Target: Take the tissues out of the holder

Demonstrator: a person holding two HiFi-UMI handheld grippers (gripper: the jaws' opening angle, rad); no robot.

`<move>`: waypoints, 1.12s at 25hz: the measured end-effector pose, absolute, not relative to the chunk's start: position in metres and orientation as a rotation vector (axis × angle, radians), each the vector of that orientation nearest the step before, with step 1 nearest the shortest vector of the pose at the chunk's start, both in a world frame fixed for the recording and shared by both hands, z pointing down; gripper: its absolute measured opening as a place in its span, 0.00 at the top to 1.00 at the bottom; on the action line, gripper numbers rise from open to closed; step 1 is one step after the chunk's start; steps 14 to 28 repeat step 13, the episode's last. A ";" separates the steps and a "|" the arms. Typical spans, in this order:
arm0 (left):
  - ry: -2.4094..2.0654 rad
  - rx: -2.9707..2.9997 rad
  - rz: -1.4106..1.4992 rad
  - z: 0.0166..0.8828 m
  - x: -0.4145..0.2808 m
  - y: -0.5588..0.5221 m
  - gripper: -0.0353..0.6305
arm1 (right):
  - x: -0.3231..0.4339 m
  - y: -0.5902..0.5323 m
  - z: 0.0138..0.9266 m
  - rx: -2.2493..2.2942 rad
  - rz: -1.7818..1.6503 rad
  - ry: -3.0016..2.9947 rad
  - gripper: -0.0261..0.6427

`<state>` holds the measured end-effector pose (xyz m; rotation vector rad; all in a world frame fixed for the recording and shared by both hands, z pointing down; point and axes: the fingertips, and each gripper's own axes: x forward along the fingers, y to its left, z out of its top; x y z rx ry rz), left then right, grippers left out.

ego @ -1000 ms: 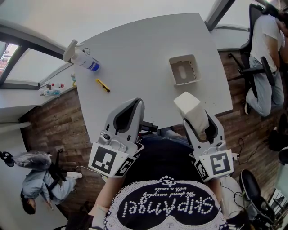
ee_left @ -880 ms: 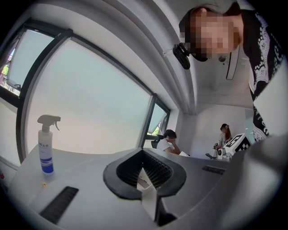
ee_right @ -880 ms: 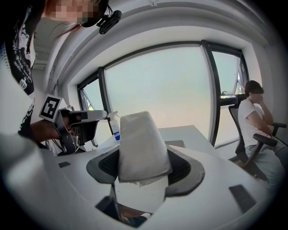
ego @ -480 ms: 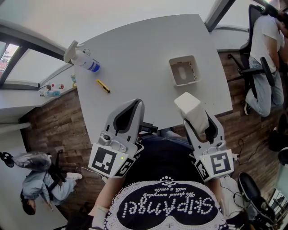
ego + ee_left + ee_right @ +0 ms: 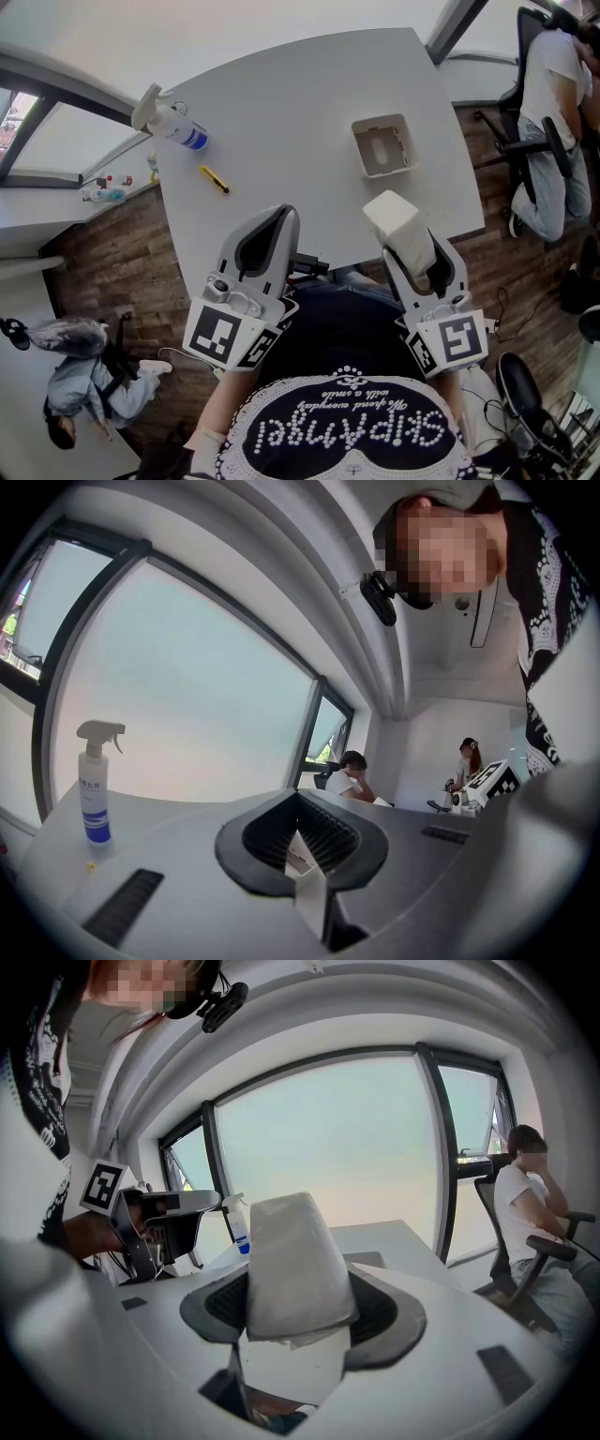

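Right tongs [image 5: 411,249] clamp the tissue pack [image 5: 393,217], held clear of the empty holder [image 5: 362,152] on the counter [image 5: 281,103]; left tongs [image 5: 282,218] closed, idle, so extraction looks done.

The person wore a black top [image 5: 328,342] with white beaded lettering [image 5: 352,433] set inside a dotted oval border, and the same white dotting ran along the garment's edge. A small black camera [image 5: 379,596] sat at the head. The left gripper [image 5: 279,221] and the right gripper [image 5: 413,246] had smooth pale grey shells, black ribbed linings round the jaws and short dark slots on the flanks. Each bore a cube with black-and-white square markers: the left cube [image 5: 225,336] and the right cube [image 5: 452,342].
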<state>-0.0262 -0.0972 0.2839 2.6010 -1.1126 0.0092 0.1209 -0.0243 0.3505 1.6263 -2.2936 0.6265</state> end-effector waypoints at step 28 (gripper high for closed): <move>-1.111 2.601 0.002 0.285 -0.027 -0.096 0.94 | 0.120 -0.023 0.352 1.629 0.626 -2.291 0.55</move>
